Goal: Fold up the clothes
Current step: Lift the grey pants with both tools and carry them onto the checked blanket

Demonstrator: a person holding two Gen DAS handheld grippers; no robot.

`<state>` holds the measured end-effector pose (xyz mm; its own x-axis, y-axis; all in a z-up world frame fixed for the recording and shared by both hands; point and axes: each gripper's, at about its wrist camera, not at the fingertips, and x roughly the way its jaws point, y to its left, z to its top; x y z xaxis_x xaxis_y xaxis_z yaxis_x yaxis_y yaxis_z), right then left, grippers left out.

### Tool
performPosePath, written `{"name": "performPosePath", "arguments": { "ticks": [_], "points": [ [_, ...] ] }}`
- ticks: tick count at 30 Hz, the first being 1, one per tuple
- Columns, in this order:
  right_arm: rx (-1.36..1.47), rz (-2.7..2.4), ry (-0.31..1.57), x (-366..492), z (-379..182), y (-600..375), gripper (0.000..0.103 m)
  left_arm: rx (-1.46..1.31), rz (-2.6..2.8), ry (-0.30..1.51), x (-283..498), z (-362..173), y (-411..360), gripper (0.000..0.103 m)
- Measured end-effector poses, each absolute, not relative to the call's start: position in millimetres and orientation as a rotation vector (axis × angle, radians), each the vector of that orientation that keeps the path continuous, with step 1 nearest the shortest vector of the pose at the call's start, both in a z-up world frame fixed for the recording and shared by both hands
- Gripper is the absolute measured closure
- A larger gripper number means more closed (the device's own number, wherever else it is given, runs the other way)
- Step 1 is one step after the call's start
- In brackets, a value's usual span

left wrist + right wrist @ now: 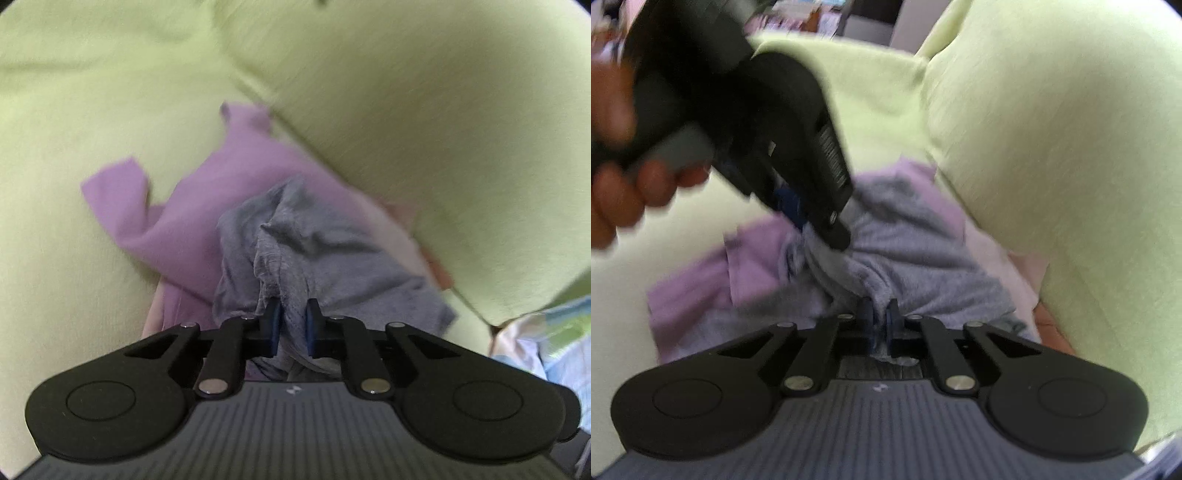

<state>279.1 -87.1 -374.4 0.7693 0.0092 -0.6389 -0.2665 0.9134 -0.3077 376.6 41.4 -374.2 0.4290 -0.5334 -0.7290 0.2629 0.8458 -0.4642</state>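
On the green sofa (110,110), both the left gripper (292,320) and right gripper (878,320) clamp their fingers on the grey garment (295,240), bunched over purple cloth (192,221). Likely pickup; next, lift and spread it flat.

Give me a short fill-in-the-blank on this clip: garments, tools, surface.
1. Both tools, the left tool and the right tool, are shut on the ____ garment.
2. Under it lies a ____ garment.
3. The clothes rest on a light ____ sofa.

Missing words: grey; purple; green.
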Motion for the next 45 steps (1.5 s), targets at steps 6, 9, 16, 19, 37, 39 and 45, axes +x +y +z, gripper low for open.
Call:
{"name": "performPosePath", "arguments": {
  "ticks": [6, 9, 16, 19, 37, 39, 45],
  "points": [
    [-0.223, 0.112, 0.631, 234, -327, -82, 0.099, -0.256, -0.603, 0.988, 330, -311, 41, 0.09],
    [-0.094, 0.073, 0.645, 211, -310, -86, 0.099, -0.218, -0.668, 0.989, 295, -279, 30, 0.1],
    [0.068, -0.088, 0.567, 102, -253, -134, 0.099, -0.077, -0.94, 0.892, 192, -197, -75, 0.1],
    [0.098, -0.213, 0.506, 41, -222, -179, 0.099, -0.097, -1.07, 0.812, 139, -157, -140, 0.1],
    [0.159, -0.781, 0.967, -330, -263, -291, 0.077, 0.154, -1.317, 1.342, -106, -255, -271, 0.099],
    [0.21, -0.75, 0.981, -319, -285, -288, 0.069, 0.224, -1.188, 1.314, -81, -268, -255, 0.096],
    [0.313, -0.599, 0.925, -271, -309, -299, 0.041, 0.151, -0.8, 1.205, 5, -276, -235, 0.055]
  ]
}}
